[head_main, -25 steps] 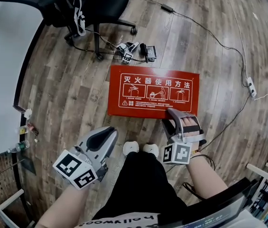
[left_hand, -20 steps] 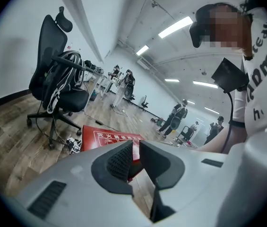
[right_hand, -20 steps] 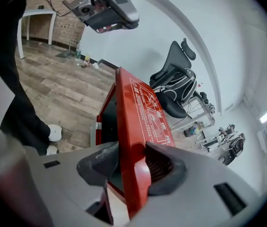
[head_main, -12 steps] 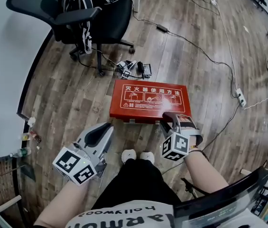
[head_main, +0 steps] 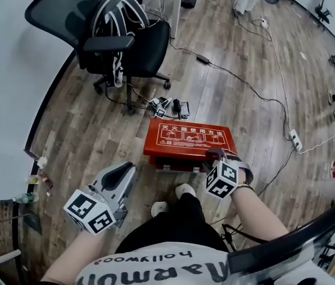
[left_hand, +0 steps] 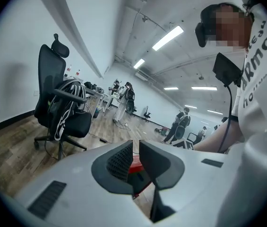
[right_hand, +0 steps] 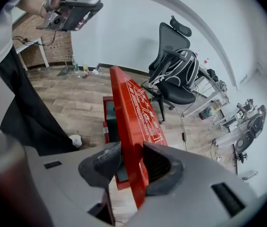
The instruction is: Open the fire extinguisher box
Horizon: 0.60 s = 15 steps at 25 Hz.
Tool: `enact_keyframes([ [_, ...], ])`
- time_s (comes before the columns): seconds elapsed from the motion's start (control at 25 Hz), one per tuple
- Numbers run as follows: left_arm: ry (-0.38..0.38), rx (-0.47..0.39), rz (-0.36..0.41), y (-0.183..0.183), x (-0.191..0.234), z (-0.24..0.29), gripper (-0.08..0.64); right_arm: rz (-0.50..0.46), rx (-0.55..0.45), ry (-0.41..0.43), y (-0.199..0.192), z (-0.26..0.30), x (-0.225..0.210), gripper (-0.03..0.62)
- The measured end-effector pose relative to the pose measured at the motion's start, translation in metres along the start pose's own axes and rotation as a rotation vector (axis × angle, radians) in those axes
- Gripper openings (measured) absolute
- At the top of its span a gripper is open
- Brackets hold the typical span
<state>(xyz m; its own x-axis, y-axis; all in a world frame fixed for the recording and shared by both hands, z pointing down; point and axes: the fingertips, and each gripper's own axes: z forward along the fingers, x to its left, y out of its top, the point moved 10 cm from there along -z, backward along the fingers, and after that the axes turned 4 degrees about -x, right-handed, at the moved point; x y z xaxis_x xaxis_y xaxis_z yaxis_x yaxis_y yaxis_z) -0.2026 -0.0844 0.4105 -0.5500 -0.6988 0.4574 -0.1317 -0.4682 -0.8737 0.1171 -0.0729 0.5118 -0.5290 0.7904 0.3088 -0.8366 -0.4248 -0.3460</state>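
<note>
A person stands on a wooden floor (head_main: 78, 123) over a red fire extinguisher box (head_main: 176, 162), a gripper in each hand.

The right gripper (right_hand: 132, 161) is clenched on the box's lid (head_main: 190, 136). Its two dark pads press the thin red panel from both sides, at the lid's front edge near the box's right corner. The jaws stand partly apart, only as wide as the panel is thick. The lid is lifted at the front, so the dark inside of the box shows under it. White instruction pictures and lettering cover the top of the lid.

The left gripper (head_main: 120, 174) is off to the left of the box, apart from it and touching nothing. Its jaws stand close together with only a narrow slit between them, and nothing is in that slit; the red box shows beyond it.

The person's two light shoes (head_main: 184, 190) are just in front of the box. Just behind the box lie a few small dark and white devices (head_main: 167, 107) tangled in cables. Further behind the box stands a black office chair (head_main: 137, 46) with a black bag (head_main: 120, 13) on its seat. A long cable (head_main: 250, 88) runs across the floor behind and to the right of the box to a white power strip (head_main: 296, 141). Nothing lies on the lid.
</note>
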Motion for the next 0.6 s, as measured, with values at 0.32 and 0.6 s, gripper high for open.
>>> enact_keyframes([
  [0.32, 0.053, -0.015, 0.009, 0.018, -0.010, 0.027, 0.043, 0.033, -0.023, 0.141, 0.005, -0.014, -0.038, 0.141],
  [0.6, 0.032, -0.010, 0.055, 0.035, -0.019, 0.069, 0.042, 0.077, -0.020, 0.260, 0.012, -0.014, -0.079, 0.141],
])
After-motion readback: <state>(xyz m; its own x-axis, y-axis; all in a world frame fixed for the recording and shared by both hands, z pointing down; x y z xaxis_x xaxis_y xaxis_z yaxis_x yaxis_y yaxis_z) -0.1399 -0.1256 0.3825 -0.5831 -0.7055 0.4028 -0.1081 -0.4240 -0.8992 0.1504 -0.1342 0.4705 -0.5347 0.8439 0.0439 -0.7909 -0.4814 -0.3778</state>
